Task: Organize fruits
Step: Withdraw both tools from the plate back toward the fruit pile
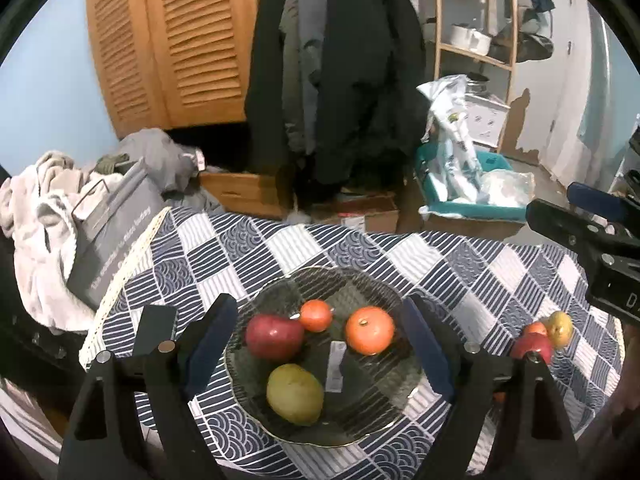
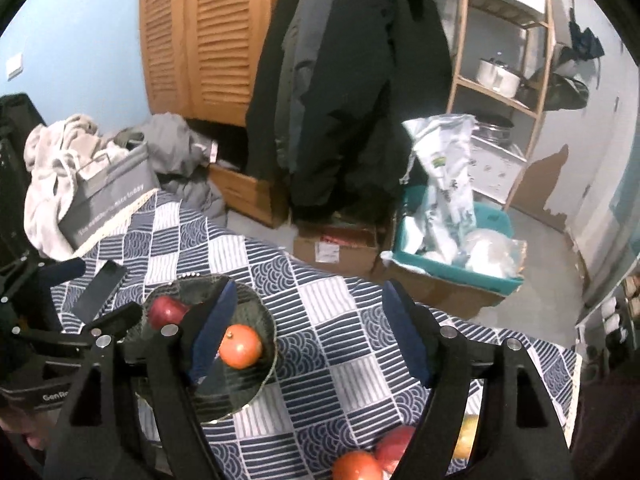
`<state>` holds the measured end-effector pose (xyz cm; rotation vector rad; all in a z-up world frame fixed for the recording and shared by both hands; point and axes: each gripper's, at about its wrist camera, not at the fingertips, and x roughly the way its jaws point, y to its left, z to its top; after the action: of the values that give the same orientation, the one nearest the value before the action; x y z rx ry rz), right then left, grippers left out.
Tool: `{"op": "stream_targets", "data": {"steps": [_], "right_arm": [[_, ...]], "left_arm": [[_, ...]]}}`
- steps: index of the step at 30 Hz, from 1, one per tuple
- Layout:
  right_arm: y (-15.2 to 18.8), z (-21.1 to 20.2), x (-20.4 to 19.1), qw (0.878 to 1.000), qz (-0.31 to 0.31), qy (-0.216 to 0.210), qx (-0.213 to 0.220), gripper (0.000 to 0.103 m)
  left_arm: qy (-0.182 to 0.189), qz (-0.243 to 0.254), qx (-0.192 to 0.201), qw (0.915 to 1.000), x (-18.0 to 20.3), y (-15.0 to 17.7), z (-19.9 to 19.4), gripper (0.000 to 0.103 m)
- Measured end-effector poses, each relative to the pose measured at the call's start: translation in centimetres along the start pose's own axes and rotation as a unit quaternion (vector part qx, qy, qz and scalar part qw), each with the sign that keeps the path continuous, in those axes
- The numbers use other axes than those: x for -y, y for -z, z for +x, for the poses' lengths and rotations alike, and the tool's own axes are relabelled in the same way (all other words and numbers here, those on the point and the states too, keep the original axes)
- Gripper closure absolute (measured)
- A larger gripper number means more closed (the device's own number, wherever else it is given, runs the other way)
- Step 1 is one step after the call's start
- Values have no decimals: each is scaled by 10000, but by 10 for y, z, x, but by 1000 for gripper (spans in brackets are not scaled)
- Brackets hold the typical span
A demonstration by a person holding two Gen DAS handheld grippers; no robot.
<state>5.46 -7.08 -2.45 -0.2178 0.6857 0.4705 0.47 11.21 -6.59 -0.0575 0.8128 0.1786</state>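
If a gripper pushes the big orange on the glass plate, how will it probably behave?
The orange looks round and lies free on the glass plate, so it would probably roll. The plate looks smooth, so it may slide towards the red apple. Its skin looks firm, so it should keep its shape.

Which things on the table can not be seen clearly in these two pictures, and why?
- Right wrist view: plate is half hidden by a finger; only the apple and orange show.
- Right wrist view: loose fruits are cut by the bottom edge.
- Left wrist view: label on the plate is too blurred.
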Motion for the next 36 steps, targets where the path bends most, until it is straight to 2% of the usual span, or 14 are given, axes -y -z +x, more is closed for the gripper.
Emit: {"op": "stream_targets", "data": {"steps": [18,22,36], "right_arm": [[27,-59,72,9968,512,527,316,27],[36,-70,88,9954,622,645,339,27],[73,-92,143,9886,991,1120,198,27]], "left_arm": [[410,191,259,9986,52,-17,-27,15],[527,263,299,9978,66,-18,-31,9],[898,698,144,9934,126,-12,-28,9]]}}
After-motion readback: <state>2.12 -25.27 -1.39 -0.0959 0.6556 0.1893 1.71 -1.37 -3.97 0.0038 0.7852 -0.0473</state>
